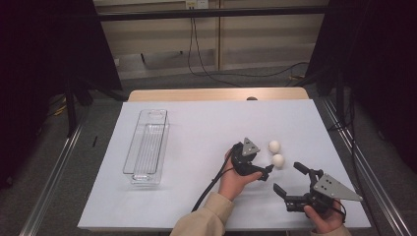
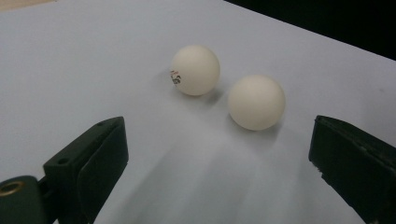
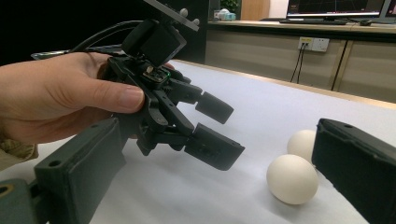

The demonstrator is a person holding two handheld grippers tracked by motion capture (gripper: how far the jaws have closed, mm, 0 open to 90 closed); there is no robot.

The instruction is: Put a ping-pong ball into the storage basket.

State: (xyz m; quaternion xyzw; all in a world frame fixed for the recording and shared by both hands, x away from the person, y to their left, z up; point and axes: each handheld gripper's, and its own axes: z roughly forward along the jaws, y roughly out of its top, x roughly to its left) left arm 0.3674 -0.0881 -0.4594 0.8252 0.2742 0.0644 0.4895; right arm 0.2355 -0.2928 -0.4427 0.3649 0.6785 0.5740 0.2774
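Two white balls lie close together on the white sheet, the far ball [image 1: 274, 146] and the near ball [image 1: 278, 160]. My left gripper [image 1: 265, 165] lies low just left of them, open, its jaws pointing at them. The left gripper view has a ball with a small printed mark [image 2: 195, 70] and a plain ball [image 2: 256, 102] ahead of the spread jaws, nothing between them. My right gripper [image 1: 290, 178] hovers open in front of the balls. Its view takes in the left gripper [image 3: 210, 128], the hand holding it, and both balls [image 3: 292, 178] [image 3: 302, 142].
A long clear plastic tray [image 1: 147, 147] stands empty on the left part of the white sheet [image 1: 196, 123]. Beyond the sheet is the table's wooden far edge [image 1: 216, 94]. Metal rails run along both sides of the table.
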